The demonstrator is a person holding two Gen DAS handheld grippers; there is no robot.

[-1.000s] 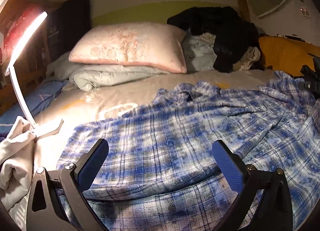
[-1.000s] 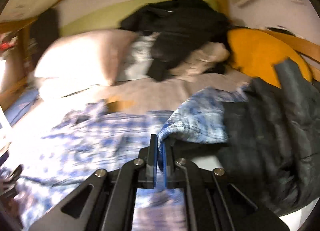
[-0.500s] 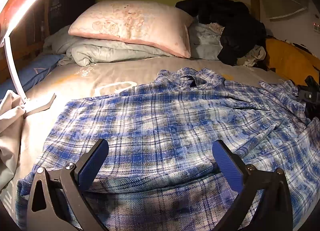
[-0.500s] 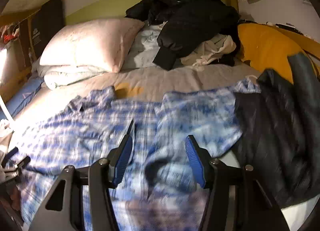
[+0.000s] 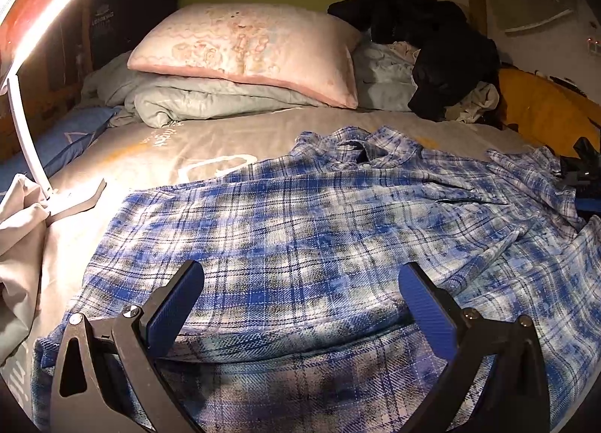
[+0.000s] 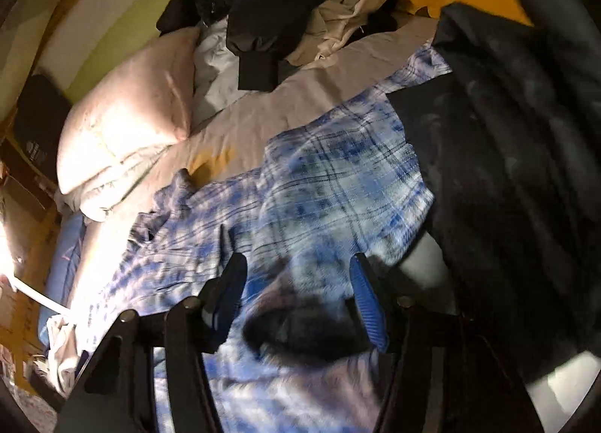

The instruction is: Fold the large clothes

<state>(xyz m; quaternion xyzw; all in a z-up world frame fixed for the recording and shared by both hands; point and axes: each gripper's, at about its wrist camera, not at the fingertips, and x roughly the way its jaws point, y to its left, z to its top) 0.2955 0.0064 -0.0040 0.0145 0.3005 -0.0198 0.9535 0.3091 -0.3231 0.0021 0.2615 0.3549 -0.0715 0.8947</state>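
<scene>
A blue and white plaid shirt [image 5: 319, 230] lies spread on the bed, collar toward the pillow, hem near me. My left gripper [image 5: 300, 301] is open and empty, hovering just above the shirt's lower part. In the right wrist view the same shirt [image 6: 338, 177] lies with its right side folded inward. My right gripper [image 6: 296, 286] is open and empty above that folded part, and the view is tilted. The right gripper also shows at the right edge of the left wrist view [image 5: 582, 177].
A pink pillow [image 5: 255, 50] on a grey quilt [image 5: 195, 98] lies at the head of the bed. A pile of dark clothes [image 5: 432, 42] and an orange cushion [image 5: 541, 110] are at the back right. A lit lamp [image 5: 26, 95] stands left. A dark jacket [image 6: 526, 155] lies right.
My right gripper let go of the shirt's right side, opened wider, and tilted over. My left gripper stayed open and moved slightly forward over the shirt.
</scene>
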